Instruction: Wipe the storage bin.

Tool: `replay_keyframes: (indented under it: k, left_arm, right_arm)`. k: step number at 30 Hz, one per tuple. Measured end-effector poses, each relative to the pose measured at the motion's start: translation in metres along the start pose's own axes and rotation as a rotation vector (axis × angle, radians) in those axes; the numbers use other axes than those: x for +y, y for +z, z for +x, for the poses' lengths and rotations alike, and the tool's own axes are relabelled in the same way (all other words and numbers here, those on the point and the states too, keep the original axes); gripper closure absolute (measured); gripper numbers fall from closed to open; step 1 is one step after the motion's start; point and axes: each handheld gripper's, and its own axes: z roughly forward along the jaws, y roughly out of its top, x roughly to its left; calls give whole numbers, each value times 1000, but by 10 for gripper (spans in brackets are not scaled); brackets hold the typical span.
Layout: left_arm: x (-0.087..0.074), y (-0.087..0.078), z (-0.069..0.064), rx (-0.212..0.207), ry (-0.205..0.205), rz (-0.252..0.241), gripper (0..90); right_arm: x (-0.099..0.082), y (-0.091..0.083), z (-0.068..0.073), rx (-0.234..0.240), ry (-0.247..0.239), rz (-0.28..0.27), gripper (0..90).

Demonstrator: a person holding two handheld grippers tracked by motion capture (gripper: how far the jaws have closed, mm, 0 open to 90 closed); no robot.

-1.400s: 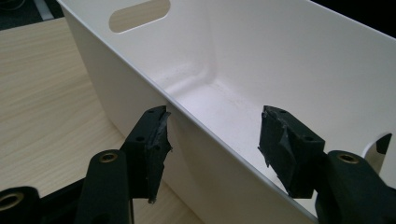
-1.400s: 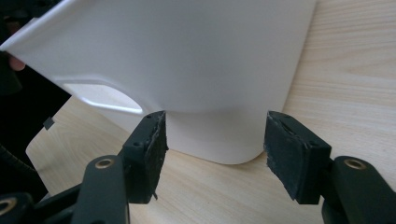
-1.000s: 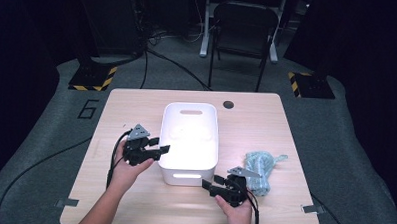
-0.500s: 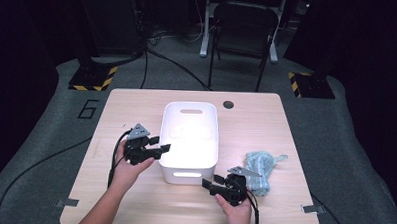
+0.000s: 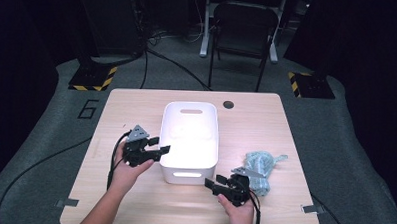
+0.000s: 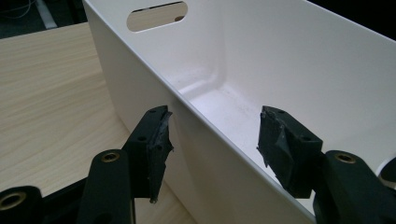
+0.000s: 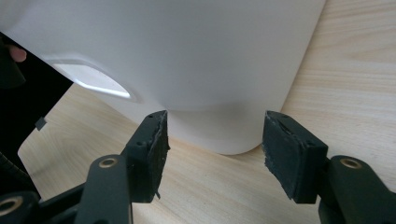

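A white plastic bin (image 5: pixel 186 176) with handle slots stands empty in the middle of the wooden table (image 5: pixel 136 110). My left gripper (image 5: pixel 159 144) is at its left wall. In the left gripper view the bin's rim (image 6: pixel 187 100) runs between the jaws of this gripper (image 6: pixel 215 135). The jaws have just been opening and the pads stand clear of the wall. My right gripper (image 5: pixel 215 181) is open near the bin's near right corner. In the right gripper view that rounded corner (image 7: pixel 219 135) lies just beyond the gripper (image 7: pixel 215 140), with nothing between its jaws.
A pale blue-green bundle of cloth or cord (image 5: pixel 260 166) lies on the table right of the bin, beside my right hand. A small dark round hole (image 5: pixel 229 104) sits near the table's far edge. A chair (image 5: pixel 244 28) stands beyond the table.
The left gripper's jaws look slightly wider apart around the bin's wall. Both hands and the bin have kept their places.
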Motion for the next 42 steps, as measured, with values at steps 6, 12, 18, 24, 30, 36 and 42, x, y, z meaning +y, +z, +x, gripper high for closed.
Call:
replay_keyframes:
  k: [6,12,18,24,30,36,42]
  left_arm:
    - [3,-19,4,6,-9,-26,421]
    - [2,-34,9,9,-39,-48,405]
    - [9,-49,10,11,-40,-72,403]
    - [14,-54,15,35,-85,-66,404]
    - [27,-62,7,24,-32,-81,403]
    - [12,-64,14,52,-41,-49,403]
    - [-10,-66,24,85,-69,-11,403]
  right_arm:
    - [4,-17,-5,-18,23,-36,407]
    - [11,-28,-10,-23,35,-57,403]
    - [19,-44,-20,-56,51,-112,403]
    - [27,-65,-33,-85,98,-169,402]
    - [33,-76,-46,-68,124,-169,388]
    - [32,-76,-48,-73,135,-161,388]
    - [30,-74,-51,-91,130,-149,388]
